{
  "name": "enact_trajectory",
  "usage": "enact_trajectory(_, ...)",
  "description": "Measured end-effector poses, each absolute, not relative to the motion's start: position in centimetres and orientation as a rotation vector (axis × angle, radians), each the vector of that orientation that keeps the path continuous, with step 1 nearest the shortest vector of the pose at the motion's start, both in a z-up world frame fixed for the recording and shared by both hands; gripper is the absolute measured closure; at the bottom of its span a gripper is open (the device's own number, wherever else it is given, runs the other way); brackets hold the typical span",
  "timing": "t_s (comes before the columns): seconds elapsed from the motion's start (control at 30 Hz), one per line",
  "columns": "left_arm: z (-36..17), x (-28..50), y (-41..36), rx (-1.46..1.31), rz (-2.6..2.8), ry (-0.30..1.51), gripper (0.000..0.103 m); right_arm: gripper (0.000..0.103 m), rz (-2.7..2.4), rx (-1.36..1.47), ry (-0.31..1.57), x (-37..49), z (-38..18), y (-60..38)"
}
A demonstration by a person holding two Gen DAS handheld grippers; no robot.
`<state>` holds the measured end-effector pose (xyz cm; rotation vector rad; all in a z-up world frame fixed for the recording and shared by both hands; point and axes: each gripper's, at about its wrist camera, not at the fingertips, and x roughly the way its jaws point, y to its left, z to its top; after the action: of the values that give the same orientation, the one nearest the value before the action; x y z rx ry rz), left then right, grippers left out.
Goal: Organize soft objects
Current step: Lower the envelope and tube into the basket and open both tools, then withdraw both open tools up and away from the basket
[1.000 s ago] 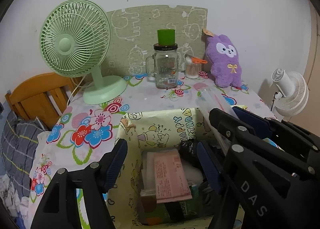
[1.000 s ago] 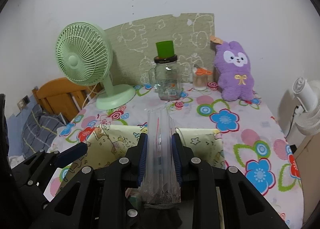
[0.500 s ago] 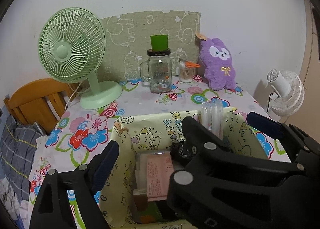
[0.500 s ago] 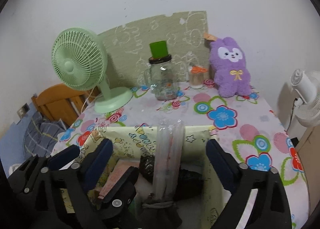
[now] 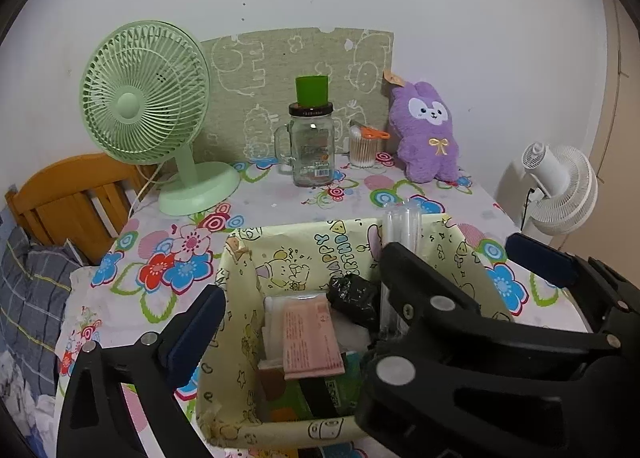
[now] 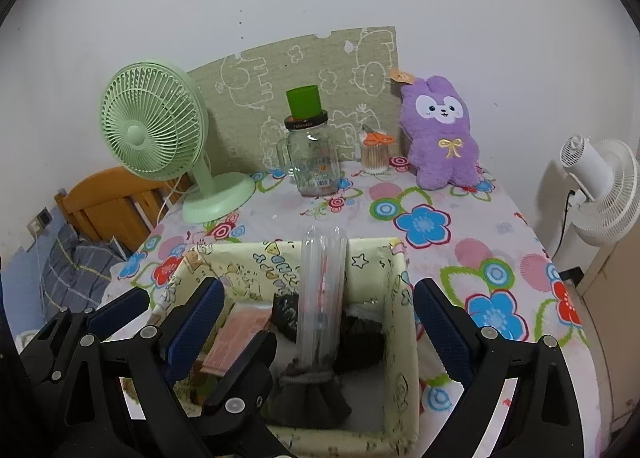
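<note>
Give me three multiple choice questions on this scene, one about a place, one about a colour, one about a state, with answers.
1. Where is the clear plastic bundle?
A. standing in the yellow box
B. beside the green fan
C. on the plush toy

2. What colour is the cup on the glass jar?
A. red
B. green
C. white

3. How is the right gripper?
A. shut on the bundle
B. shut and empty
C. open

Answers: 1 A, its base sits inside the box walls. 2 B, plainly green. 3 C, its fingers stand apart, clear of the bundle.
</note>
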<state>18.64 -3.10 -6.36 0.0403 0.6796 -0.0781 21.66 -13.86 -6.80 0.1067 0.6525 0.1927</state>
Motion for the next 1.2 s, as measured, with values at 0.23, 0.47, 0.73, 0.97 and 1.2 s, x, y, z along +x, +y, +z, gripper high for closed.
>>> enact_trajectory(0.23, -5.5, 17.1, -3.0, 0.043, -0.086, 0.654, 0.003, 0.001, 0.174, 0.091, 0.630, 19.8, -5.8, -14.1)
enact_trajectory(0.47, -4.5, 15.3, -3.1, 0.032, -0.115, 0.638, 0.003, 0.001, 0.160, 0.078, 0.601, 17.7, -4.5, -14.2)
enact_trajectory(0.73, -3.2, 12.5, -3.5, 0.063, -0.090, 0.589, 0.000, 0.000, 0.150, 0.062, 0.566, 15.0, -3.2, -14.4)
enact_trajectory(0.97, -2.7, 10.9, -3.4, 0.052, -0.100, 0.579, 0.000, 0.000, 0.134, 0.041, 0.550, 12.9, -2.5, -14.4)
enact_trajectory(1.2, -2.5, 9.1, -3.3, 0.039, -0.109, 0.571, 0.000, 0.000, 0.102, 0.006, 0.537, 10.7, -1.9, -14.2)
